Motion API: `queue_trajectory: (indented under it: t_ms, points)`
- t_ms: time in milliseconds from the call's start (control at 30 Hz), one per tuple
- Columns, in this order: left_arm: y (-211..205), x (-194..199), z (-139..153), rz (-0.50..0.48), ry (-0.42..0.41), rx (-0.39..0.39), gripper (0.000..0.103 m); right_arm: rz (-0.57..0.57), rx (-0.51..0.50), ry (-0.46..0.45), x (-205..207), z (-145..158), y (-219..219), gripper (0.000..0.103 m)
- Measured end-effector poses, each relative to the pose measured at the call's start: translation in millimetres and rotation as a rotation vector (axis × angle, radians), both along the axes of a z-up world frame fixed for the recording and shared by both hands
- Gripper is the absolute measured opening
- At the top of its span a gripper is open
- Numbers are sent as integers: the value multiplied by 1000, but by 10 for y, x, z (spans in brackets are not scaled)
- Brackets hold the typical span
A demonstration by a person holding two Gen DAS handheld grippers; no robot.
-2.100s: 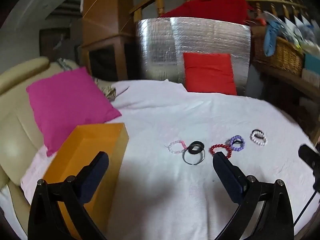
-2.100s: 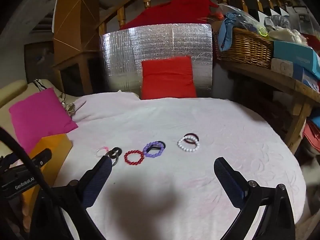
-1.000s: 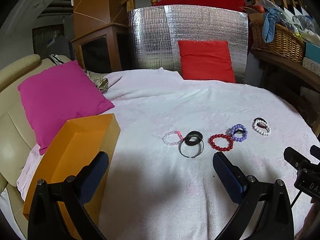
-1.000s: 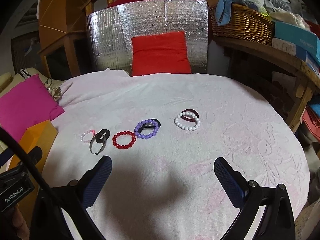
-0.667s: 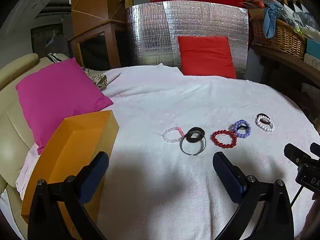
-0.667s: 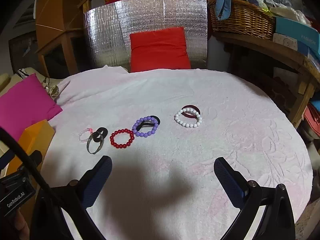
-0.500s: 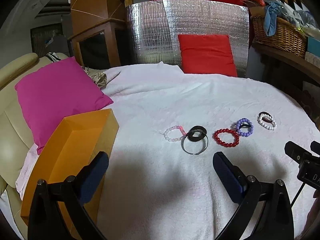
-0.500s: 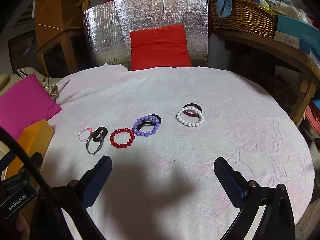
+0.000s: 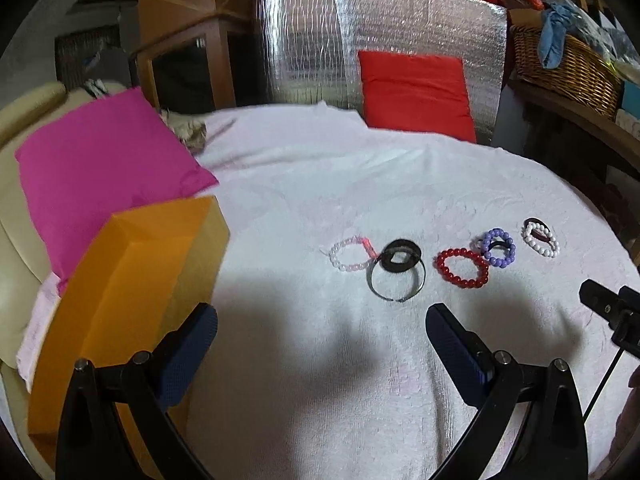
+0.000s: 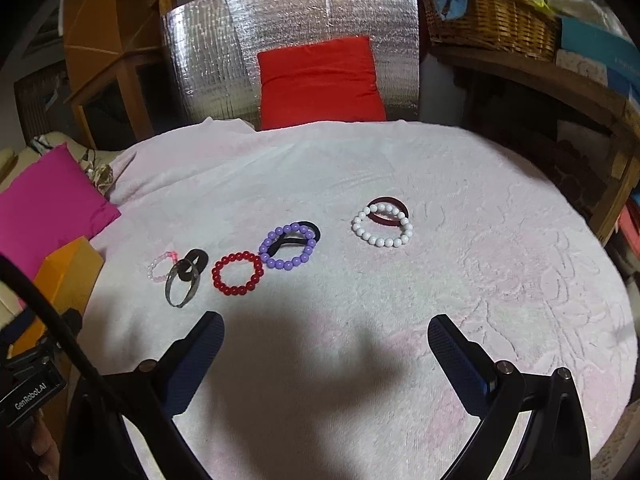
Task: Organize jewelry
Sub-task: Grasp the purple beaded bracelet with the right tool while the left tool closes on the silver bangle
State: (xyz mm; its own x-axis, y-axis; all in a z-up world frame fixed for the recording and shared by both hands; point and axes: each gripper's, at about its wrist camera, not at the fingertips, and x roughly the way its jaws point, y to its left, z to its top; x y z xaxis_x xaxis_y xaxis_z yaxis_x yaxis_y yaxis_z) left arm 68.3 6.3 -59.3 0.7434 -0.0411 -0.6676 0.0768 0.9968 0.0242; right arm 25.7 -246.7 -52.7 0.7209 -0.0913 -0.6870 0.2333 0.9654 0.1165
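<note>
A row of bracelets lies on the white-clothed round table (image 10: 500, 280): a pink-and-white bead bracelet (image 9: 352, 254), a black ring on a metal bangle (image 9: 396, 276), a red bead bracelet (image 9: 462, 268) (image 10: 237, 274), a purple bead bracelet (image 10: 288, 246) over a black band, and a white bead bracelet (image 10: 382, 226) over a dark red band. An open orange box (image 9: 120, 288) sits at the table's left edge. My left gripper (image 9: 320, 344) is open, short of the bangle. My right gripper (image 10: 326, 352) is open, nearer than the red and purple bracelets.
A magenta cushion (image 9: 100, 176) lies left of the box. A red cushion (image 10: 320, 80) leans on a silver foil panel (image 10: 280, 32) behind the table. A wicker basket (image 10: 492, 16) sits on a wooden shelf at the right. The other gripper's body (image 9: 612, 308) shows at right.
Both grippers have moved forward and lower toward the row of bracelets, which now looks larger and closer. Both stay open. The bracelets and box have not moved.
</note>
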Motion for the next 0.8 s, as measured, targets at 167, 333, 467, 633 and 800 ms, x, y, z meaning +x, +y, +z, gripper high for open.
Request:
queue_trajectory:
  t_ms: [167,333,467,633,800]
  points:
    - [59,271,-182,-11,77,-12,103,15,73,24,223,-113,-185,91]
    - [61,433,-323,-33,110,-33,103,15,154,35,511,-236,-299,79]
    - [0,549,-384,-84,115,-55,97,25,192,43,854,-365,-326,64]
    - [-115,770,-467,-157,139,-109,77,14,236,85,1161,-556,-319,53]
    - [-279,963,-597,-217,165,-120,65,-20,266,77,1387,-666,-349,40]
